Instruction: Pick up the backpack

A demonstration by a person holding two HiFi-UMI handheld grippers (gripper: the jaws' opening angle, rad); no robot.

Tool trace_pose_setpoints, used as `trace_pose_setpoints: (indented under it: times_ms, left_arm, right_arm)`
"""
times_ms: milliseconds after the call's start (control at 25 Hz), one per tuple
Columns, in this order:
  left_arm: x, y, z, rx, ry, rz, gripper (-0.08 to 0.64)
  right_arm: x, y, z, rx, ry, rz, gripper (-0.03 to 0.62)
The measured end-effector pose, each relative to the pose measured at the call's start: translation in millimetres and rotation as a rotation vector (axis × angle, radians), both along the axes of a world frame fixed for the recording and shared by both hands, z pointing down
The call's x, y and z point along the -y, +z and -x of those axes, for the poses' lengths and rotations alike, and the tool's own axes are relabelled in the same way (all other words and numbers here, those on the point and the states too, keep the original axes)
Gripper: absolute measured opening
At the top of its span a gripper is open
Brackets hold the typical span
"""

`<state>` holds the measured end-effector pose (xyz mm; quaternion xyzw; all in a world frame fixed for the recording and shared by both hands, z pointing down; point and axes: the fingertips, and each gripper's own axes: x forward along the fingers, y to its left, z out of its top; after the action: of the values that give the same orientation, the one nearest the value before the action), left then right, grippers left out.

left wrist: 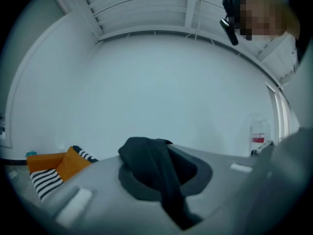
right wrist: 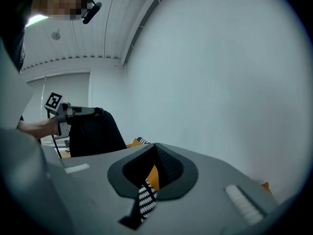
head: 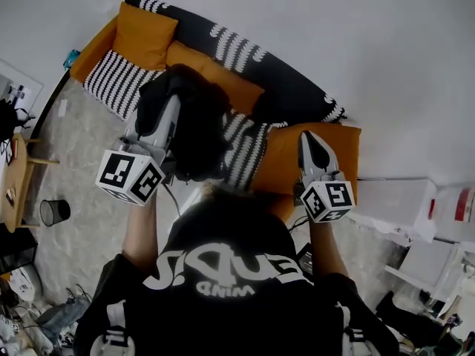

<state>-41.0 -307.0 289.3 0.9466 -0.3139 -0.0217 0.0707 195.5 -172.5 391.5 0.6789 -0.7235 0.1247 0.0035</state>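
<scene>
Left gripper [head: 171, 110] is clamped on black fabric of the backpack [head: 199, 136], which hangs over the sofa's [head: 293, 95] front edge; the right gripper [head: 310, 143] is closed and empty.

Left gripper [left wrist: 168, 148] pinches black backpack [left wrist: 144, 163] fabric between jaws

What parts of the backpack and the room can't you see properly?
- Straps and pockets of the backpack: the head view shows only a dark shape, partly behind the left gripper.
- Middle of the sofa: head view, hidden by the backpack.
- Wooden table: head view, cut by the left edge; things on it too small.
</scene>
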Motion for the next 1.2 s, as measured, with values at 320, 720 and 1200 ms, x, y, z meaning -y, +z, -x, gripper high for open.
trace_pose_setpoints:
  times_ms: [320,720,1200]
  left_arm:
    - [-9.2,1.1,-4.9,0.027,0.023,-0.008,0.036]
    - [-19.9,14.6,-7.0,0.034,0.034,0.024,0.035]
    - [-21.5,23.4,-11.6,0.040,0.035,0.042,0.037]
  right_arm:
    - [-5.3,-15.6,-5.7,-0.042,0.041,-0.047,-0.003]
    - [-7.5,-20.0,-5.7,-0.049,0.039,-0.068,-0.003]
    - [-5.9,-23.4,-11.0,-0.037,0.038,-0.089,-0.003]
